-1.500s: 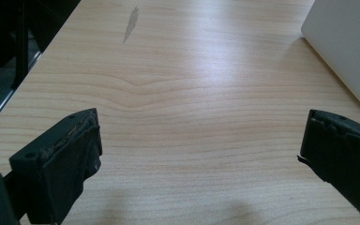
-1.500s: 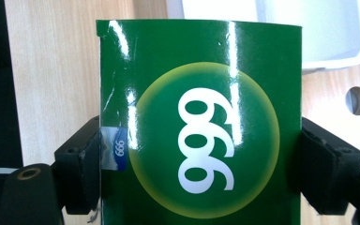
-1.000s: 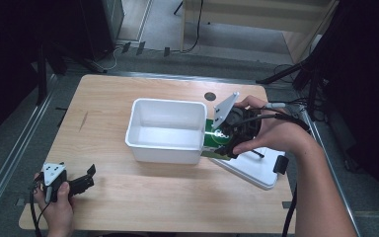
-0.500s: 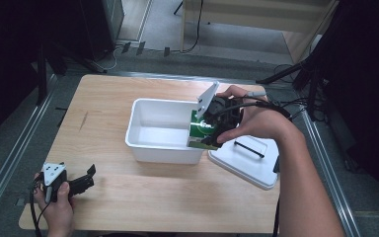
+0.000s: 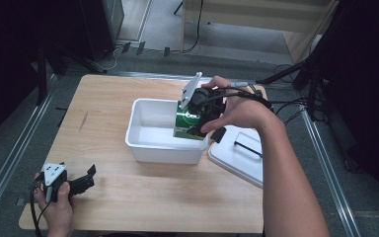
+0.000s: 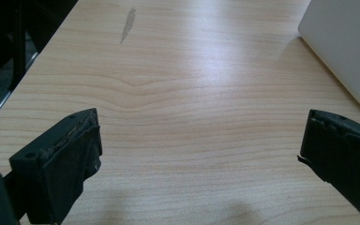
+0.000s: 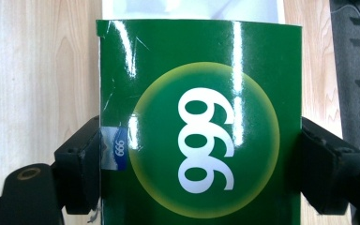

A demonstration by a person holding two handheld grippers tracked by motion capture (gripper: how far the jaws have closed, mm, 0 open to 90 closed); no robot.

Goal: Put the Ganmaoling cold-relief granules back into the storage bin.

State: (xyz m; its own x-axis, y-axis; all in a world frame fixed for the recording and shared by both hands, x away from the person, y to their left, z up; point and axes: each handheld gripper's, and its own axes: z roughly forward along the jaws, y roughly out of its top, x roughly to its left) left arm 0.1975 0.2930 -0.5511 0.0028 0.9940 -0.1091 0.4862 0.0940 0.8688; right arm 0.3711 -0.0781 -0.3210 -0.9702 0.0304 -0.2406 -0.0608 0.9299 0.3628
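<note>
My right gripper (image 5: 191,118) is shut on a green box (image 5: 186,124) printed with white digits in a yellow-rimmed circle (image 7: 201,136). Both black pads press on its two sides (image 7: 82,164). In the high view the box hangs over the right end of a white rectangular bin (image 5: 148,145), just above its rim. Near the table's front left corner my left gripper (image 5: 81,180) rests low over the wood, held in a hand. Its jaws stand wide apart, nothing between them, and bare wood (image 6: 201,140) lies ahead of them.
A white lid (image 5: 242,155) with a dark handle lies flat just right of the bin. Cables trail off the table's right edge (image 5: 286,106). The bin's corner (image 6: 347,42) shows at the upper right of the left gripper view.
The right hand has carried the green box leftward, from beside the lid to over the bin's right end. The left hand has stayed put.
</note>
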